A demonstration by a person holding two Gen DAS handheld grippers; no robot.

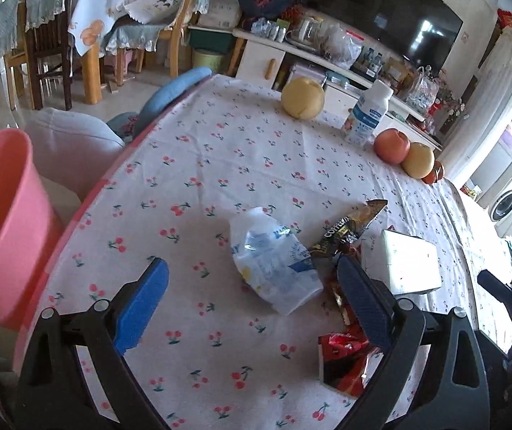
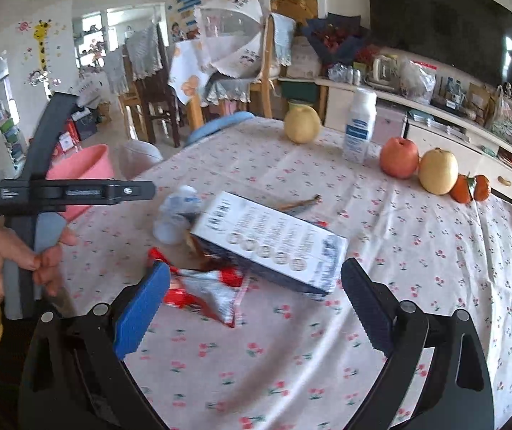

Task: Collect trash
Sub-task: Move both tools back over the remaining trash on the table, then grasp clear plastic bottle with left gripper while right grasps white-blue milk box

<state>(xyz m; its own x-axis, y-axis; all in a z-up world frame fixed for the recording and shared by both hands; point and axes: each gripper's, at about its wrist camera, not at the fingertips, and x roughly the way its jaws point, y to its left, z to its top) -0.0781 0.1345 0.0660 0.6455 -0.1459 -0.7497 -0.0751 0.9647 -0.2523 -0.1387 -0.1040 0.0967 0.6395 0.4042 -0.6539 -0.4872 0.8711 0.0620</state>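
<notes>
A crushed clear plastic bottle [image 1: 273,261] lies on the cherry-print tablecloth [image 1: 220,150]. My left gripper [image 1: 252,286] is open, its jaws on either side of the bottle, just short of it. A brown coffee sachet [image 1: 352,225], a red wrapper [image 1: 345,358] and a white carton box [image 1: 406,265] lie to its right. In the right wrist view my right gripper [image 2: 256,290] is open and empty above the table, facing the box [image 2: 273,240], a red-and-white wrapper [image 2: 205,290] and the bottle [image 2: 178,218]. A pink bin [image 1: 1,222] stands left of the table.
At the table's far side stand a pear [image 1: 302,98], an upright white bottle [image 1: 365,114], an apple [image 1: 392,145], another pear [image 1: 418,160] and small oranges [image 2: 469,188]. The left hand and its gripper handle [image 2: 37,193] show at the left. Chairs and a TV cabinet stand behind.
</notes>
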